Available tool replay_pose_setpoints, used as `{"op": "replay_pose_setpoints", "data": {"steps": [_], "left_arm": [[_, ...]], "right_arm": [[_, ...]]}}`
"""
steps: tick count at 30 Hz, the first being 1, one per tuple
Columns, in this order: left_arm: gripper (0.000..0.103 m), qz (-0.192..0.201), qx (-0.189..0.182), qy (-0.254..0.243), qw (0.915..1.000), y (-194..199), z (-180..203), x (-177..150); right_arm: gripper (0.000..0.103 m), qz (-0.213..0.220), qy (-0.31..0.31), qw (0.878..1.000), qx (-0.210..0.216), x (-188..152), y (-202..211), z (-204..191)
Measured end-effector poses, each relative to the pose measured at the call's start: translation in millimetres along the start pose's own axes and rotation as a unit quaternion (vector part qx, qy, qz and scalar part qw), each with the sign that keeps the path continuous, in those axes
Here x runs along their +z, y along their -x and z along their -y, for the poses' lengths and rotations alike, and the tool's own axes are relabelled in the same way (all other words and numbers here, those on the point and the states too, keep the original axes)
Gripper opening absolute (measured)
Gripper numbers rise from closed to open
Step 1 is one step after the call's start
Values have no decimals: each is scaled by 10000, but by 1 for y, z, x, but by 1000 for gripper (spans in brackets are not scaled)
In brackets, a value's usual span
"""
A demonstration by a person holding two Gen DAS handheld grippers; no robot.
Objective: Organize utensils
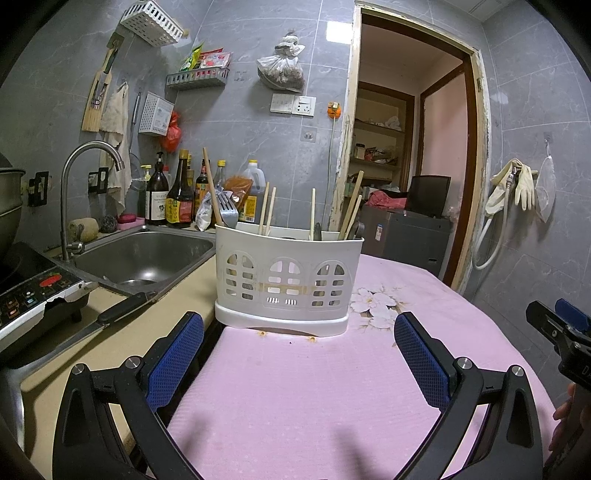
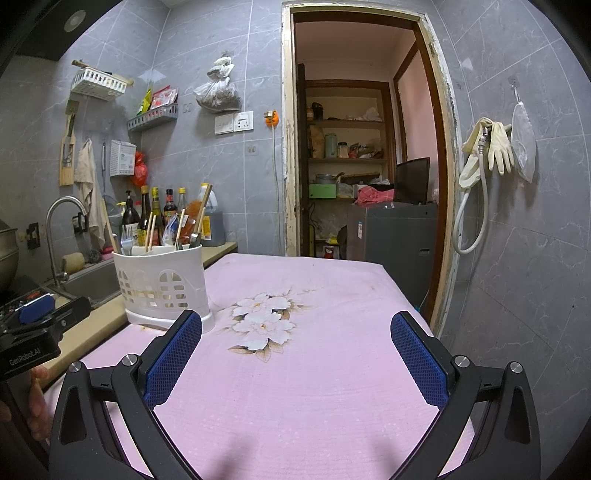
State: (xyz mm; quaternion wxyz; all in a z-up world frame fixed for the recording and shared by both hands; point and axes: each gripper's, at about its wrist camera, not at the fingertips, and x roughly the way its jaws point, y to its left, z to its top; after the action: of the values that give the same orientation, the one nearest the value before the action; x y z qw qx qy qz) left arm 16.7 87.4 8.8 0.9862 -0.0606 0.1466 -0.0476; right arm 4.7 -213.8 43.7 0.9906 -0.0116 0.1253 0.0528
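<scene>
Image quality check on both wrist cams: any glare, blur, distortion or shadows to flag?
Left wrist view: strong fisheye bowing of the door frame, a bright light reflection on the wall tile, soft shadows on the pink cloth between the open left tongs, and the utensil holder sharp. Right wrist view: the same barrel distortion and dark corners, even light, no obvious blur, right tongs open.

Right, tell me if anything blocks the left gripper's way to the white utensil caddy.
Nothing visible does. The left gripper is open and faces the white utensil caddy straight on, with only bare pink tablecloth between them. The knife lies off to the left on the counter.
</scene>
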Motion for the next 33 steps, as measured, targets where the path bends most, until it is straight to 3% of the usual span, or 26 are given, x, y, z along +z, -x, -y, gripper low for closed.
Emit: {"op": "replay_pose_setpoints", "data": {"steps": [33], "left_arm": [[101, -2, -3, -24, 10000, 0, -2, 0]], "right_arm": [[103, -57, -29, 10000, 16, -4, -2, -2]]}}
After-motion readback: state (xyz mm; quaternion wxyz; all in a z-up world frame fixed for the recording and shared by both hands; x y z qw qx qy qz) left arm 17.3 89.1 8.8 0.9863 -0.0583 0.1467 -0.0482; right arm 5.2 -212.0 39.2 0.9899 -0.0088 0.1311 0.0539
